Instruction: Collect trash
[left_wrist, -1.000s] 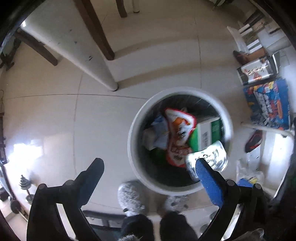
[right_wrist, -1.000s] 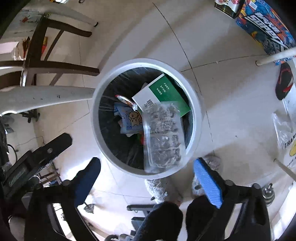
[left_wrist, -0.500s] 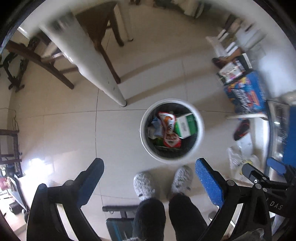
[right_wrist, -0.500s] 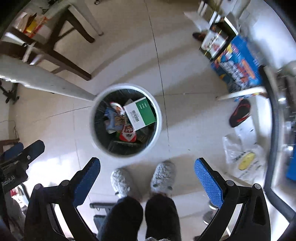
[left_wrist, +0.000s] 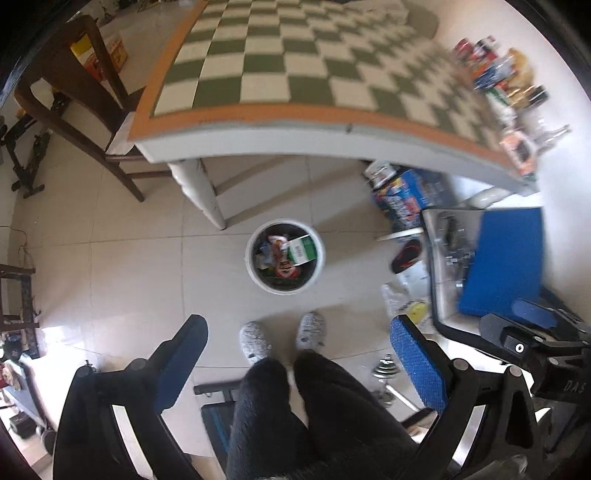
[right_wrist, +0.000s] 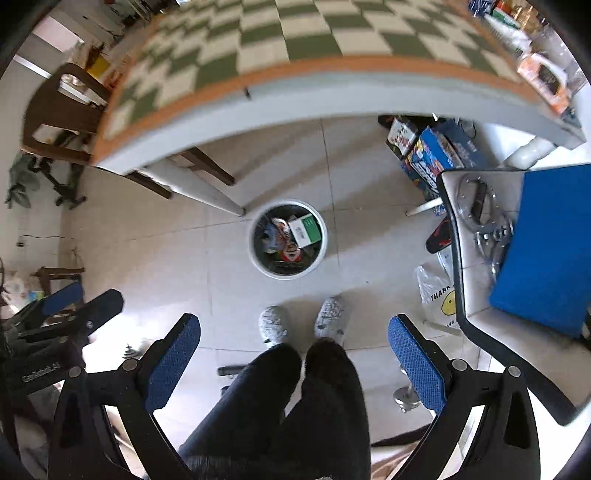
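**Both grippers held high above the bin, nothing in them**

We look down from above. Our left gripper (left_wrist: 295, 362) has its fingers spread wide, and between them we see only the floor and our own legs. Our right gripper (right_wrist: 293, 356) is the same — fingers wide apart, holding nothing. The white bin (left_wrist: 285, 256) stands on the tiled floor just in front of our grey slippers (left_wrist: 255, 341), near the leg of the checkered table (left_wrist: 295, 74). Inside the bin lie the trash pieces — a green-and-white box (right_wrist: 304, 230) and some coloured wrappers (left_wrist: 282, 260).
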